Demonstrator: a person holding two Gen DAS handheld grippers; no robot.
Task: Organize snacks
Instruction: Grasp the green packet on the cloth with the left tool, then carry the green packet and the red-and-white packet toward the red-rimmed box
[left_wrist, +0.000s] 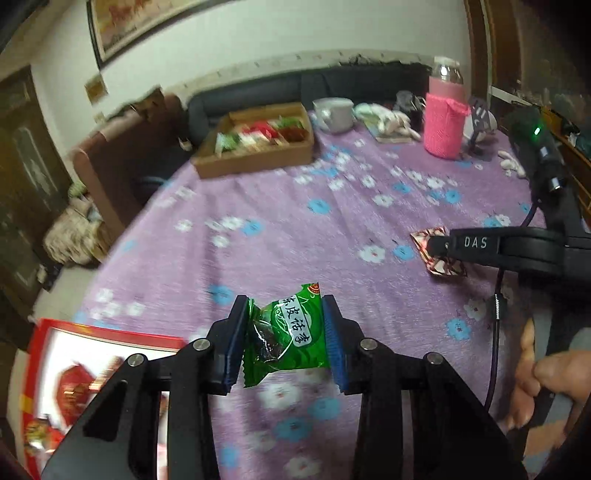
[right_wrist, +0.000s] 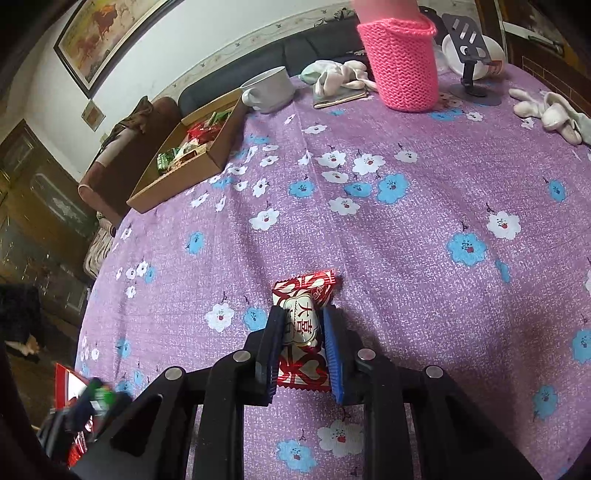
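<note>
Two grippers: both loaded
left gripper (left_wrist: 286, 339): clamped on green snack packet (left_wrist: 286, 334), lifted above the table's near edge
right gripper (right_wrist: 301, 347): clamped on red-white candy (right_wrist: 301, 325), low over purple floral tablecloth (right_wrist: 424, 229)
wooden tray (left_wrist: 255, 157): far-left edge, holds sorted snacks

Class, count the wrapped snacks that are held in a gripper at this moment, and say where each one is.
2. A green snack packet sits between the left gripper fingers; a red-and-white candy sits in the right gripper, low over the purple tablecloth. More snacks lie in the cardboard box.
</note>
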